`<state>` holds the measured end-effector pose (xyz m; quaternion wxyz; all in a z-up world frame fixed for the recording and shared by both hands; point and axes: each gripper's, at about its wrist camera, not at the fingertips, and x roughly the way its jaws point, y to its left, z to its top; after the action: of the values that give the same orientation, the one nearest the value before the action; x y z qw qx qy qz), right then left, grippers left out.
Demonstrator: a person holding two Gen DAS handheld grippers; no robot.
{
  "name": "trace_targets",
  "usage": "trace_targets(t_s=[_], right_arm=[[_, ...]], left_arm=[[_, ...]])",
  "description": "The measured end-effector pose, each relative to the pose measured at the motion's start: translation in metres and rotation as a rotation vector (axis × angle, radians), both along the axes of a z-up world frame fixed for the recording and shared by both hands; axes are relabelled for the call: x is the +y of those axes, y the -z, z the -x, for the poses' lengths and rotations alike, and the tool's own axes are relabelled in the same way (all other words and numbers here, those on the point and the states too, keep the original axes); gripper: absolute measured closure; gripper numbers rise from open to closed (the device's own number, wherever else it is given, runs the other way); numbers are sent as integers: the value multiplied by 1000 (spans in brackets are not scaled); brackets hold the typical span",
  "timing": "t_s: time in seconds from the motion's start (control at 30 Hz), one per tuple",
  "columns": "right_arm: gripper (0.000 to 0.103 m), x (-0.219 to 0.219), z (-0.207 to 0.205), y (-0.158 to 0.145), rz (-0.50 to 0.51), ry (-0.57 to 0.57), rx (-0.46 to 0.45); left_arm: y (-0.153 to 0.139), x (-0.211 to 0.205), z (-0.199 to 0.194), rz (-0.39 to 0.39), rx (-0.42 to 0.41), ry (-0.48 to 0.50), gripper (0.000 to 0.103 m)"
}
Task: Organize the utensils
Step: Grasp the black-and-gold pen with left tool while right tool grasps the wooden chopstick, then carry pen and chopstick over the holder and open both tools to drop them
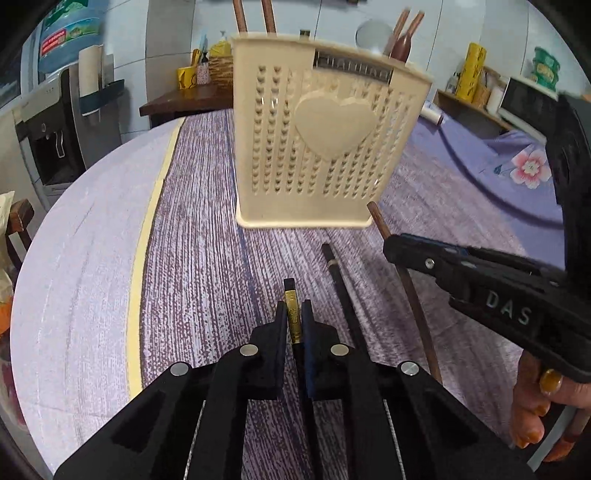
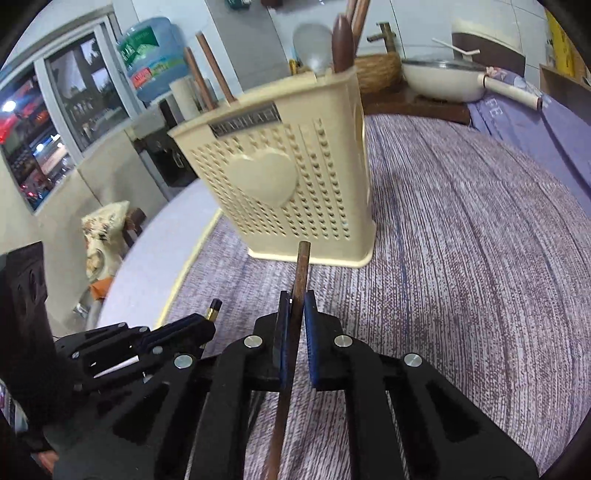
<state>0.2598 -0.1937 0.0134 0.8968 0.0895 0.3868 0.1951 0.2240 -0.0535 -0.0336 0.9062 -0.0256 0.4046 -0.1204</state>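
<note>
A beige perforated utensil holder (image 1: 325,147) with a raised heart stands on the purple cloth, with brown chopsticks (image 1: 269,16) and spoons sticking out of its top. My left gripper (image 1: 294,310) is shut on a black chopstick with a gold band (image 1: 290,293), a short way in front of the holder. A second black chopstick (image 1: 340,288) lies on the cloth just to its right. My right gripper (image 2: 297,299) is shut on a brown wooden chopstick (image 2: 302,266) whose end points at the holder's (image 2: 280,184) base. In the right wrist view, the left gripper (image 2: 207,321) sits low on the left.
The table's rounded edge (image 1: 147,229) runs along the left, with a water dispenser (image 1: 55,122) beyond it. A white pan (image 2: 439,79) sits on a dark wooden stand behind the holder. A flowered purple cloth (image 1: 517,166) lies at right. A hand (image 1: 543,413) holds the right gripper.
</note>
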Motion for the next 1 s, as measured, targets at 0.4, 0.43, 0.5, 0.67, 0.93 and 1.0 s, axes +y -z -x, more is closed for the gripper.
trace_targets(t_s=[0.4,0.43,0.5,0.67,0.93,1.0], right_arm=[[95,-28,47,-102,-150,-91,-212],[95,-29,50,-109,-149,-95,-229],[95,-30,51,-128,-151,-107,-261],[95,-29,48,-164,-120,-108,-337],[95,-28,14,-227,-68,-92,-404],[95,-27,7,-241,-64,-81,-424]], left_arm=[[-114,25,37,152,-230,46,96],[-122,26,39,153,-244,54,96],[-141,25,42,152,-275,74,96],[-175,19,43,133,-335,101,96],[-237,18,21,133,-420,90,96],[-252,20,15,140,-437,85,96]])
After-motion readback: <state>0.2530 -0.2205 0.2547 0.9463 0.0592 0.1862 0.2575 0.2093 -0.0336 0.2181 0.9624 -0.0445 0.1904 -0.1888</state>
